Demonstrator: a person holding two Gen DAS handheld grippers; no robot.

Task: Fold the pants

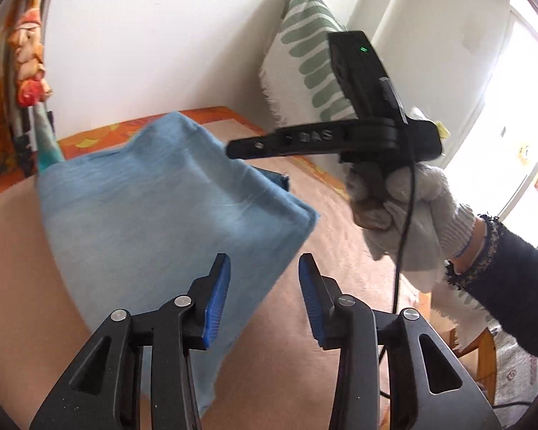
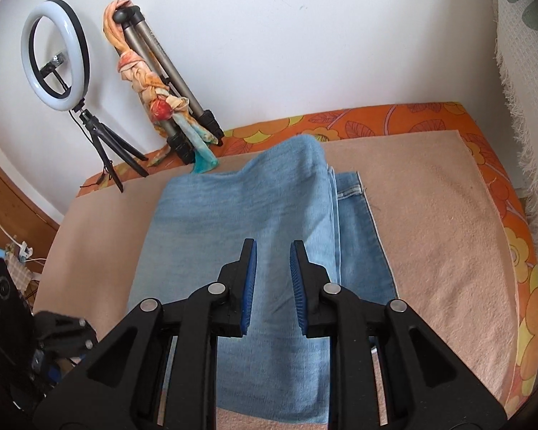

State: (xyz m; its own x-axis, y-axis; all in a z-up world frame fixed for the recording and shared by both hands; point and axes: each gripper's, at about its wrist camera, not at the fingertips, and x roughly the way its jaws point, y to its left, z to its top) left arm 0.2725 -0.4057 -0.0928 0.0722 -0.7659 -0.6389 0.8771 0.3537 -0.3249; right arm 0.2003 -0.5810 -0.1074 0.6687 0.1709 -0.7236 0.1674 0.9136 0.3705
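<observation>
From the left wrist, the left gripper [image 1: 264, 268] hangs with its jaws apart and nothing between them, above the near edge of the jeans [image 1: 154, 193], which lie folded on the tan blanket [image 1: 305, 358]. The gloved right hand [image 1: 405, 211] carries the right gripper [image 1: 233, 150] over the cloth's far side (probably just let go).

From the right wrist, the right gripper [image 2: 273, 251] is released too, slightly parted over the jeans [image 2: 233, 215] mid-blanket [image 2: 448, 251], the lower layer's hem toward the orange far edge. A ring light [image 2: 55, 59] stands against the wall.

Light blue jeans [image 2: 240, 222] lie folded on the beige blanket [image 2: 441, 215]
</observation>
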